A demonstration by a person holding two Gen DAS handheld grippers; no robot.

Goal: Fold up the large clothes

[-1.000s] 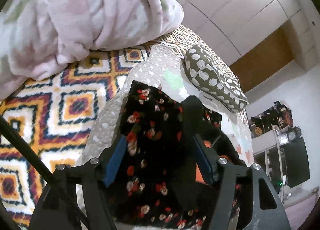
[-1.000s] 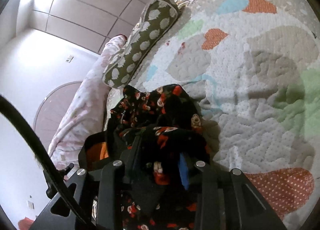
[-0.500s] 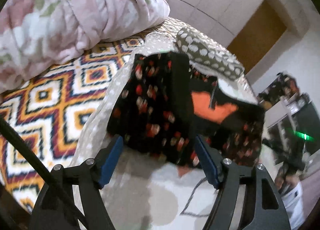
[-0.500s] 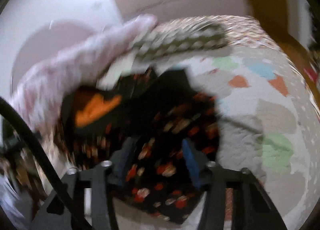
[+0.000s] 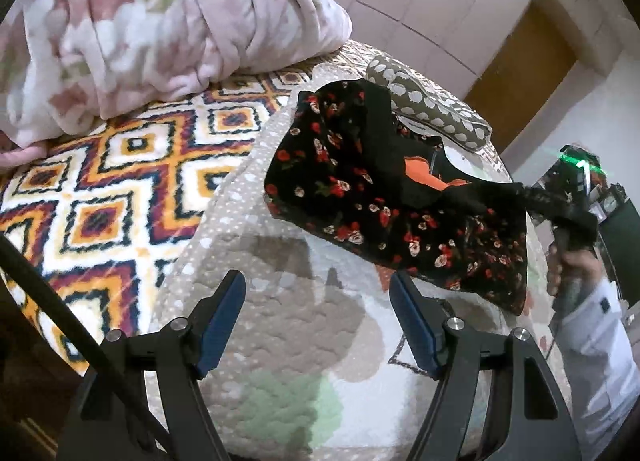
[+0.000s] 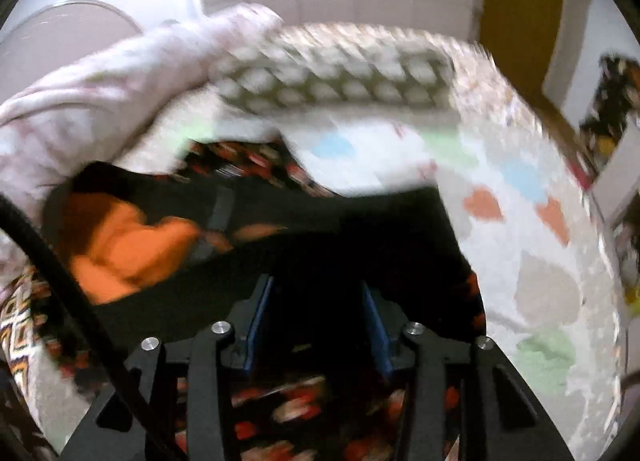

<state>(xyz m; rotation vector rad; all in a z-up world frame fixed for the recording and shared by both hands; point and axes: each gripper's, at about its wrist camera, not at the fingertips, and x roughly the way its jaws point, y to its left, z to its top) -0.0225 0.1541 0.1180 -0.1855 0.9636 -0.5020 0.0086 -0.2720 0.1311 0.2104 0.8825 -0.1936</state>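
Observation:
A black dress with red and white flowers (image 5: 360, 189) lies bunched on the heart-patterned quilt (image 5: 280, 341), its orange lining (image 5: 420, 177) showing. My left gripper (image 5: 315, 279) is open over bare quilt, just short of the dress's near edge, with nothing between its fingers. At the far right the dress's corner rises to my right gripper (image 5: 572, 217), held by a hand (image 5: 576, 265). The right wrist view is blurred: the right gripper (image 6: 317, 287) has its jaws opening, wide apart, with black cloth (image 6: 360, 229) lying between them and the orange lining (image 6: 120, 245) to the left.
A pink flowered blanket (image 5: 160, 21) is heaped at the back left on a diamond-patterned sheet (image 5: 100, 181). A green bolster with white spots (image 5: 424, 105) lies behind the dress. A brown door (image 5: 520, 73) and dark furniture stand beyond the bed.
The left gripper let go of the dress and drew back onto bare quilt. The right gripper rolled, rose and widened, pulling the dress out sideways so the orange lining shows.

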